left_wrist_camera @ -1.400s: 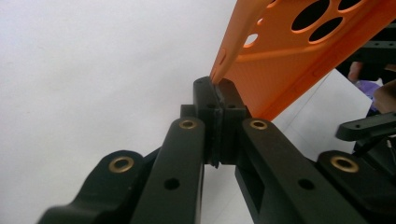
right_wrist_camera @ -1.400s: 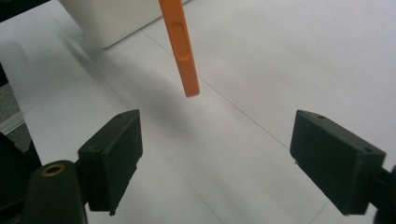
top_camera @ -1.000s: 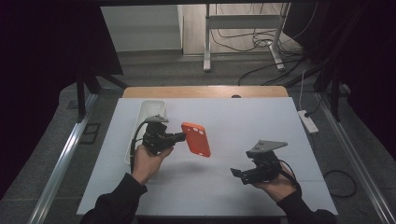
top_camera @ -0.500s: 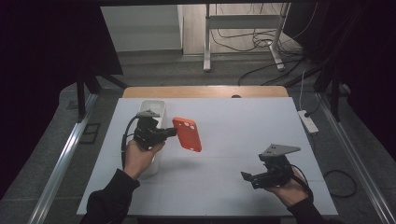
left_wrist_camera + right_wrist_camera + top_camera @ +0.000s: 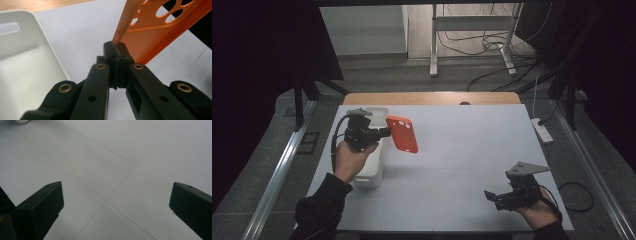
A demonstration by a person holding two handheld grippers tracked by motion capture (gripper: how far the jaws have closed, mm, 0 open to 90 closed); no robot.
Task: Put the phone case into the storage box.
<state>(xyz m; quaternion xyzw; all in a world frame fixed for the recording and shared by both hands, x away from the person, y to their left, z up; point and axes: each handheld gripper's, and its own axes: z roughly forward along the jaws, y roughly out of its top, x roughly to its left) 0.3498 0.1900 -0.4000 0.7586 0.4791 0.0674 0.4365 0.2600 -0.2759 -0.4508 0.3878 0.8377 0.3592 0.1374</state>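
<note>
An orange phone case [image 5: 402,134] with round camera holes hangs tilted above the white table, just right of a white tray [image 5: 373,172]. My left gripper [image 5: 385,132] is shut on the case's edge. In the left gripper view its jaws [image 5: 116,47] are pressed together on the thin orange rim of the case [image 5: 160,32], with the tray [image 5: 25,62] below to the left. My right gripper [image 5: 493,197] is near the table's front right corner. Its jaws [image 5: 116,197] have just been opening and now stand wide apart over bare table, with nothing between them.
The tray looks empty inside. A white power strip [image 5: 543,130] lies at the table's right edge. A wooden strip [image 5: 432,98] borders the far side of the table. Cables and a metal stand [image 5: 472,40] are on the floor beyond.
My left gripper has carried the orange case leftward and farther away, up beside the white tray. My right hand has drifted right and toward the front edge.
</note>
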